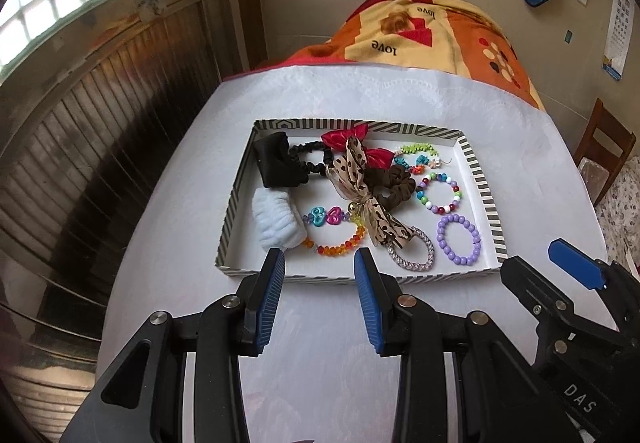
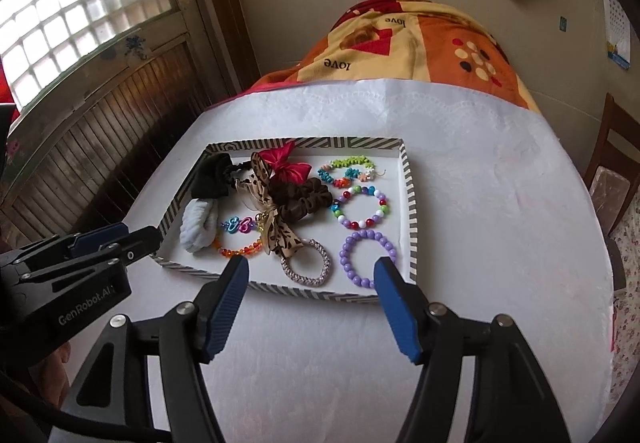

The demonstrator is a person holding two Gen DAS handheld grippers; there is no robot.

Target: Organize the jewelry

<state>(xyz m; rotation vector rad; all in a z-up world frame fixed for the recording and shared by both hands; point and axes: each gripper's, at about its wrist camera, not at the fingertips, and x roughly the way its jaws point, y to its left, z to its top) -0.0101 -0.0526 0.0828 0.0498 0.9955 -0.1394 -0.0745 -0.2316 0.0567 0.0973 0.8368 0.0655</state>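
Beaded bracelets (image 1: 458, 239) and scrunchies (image 1: 390, 185) fill striped tray (image 1: 482, 187).

tray (image 1: 478, 179) on table (image 1: 540, 163) | bracelets (image 1: 458, 239) right in tray | scrunchies (image 1: 276, 219) left in tray

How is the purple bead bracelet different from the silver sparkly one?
The purple bead bracelet has big, smooth, round beads; the silver sparkly bracelet is a thin woven band. The purple one lies free, while the silver one is tied to a leopard-print ribbon bow. Both lie flat in the striped tray.
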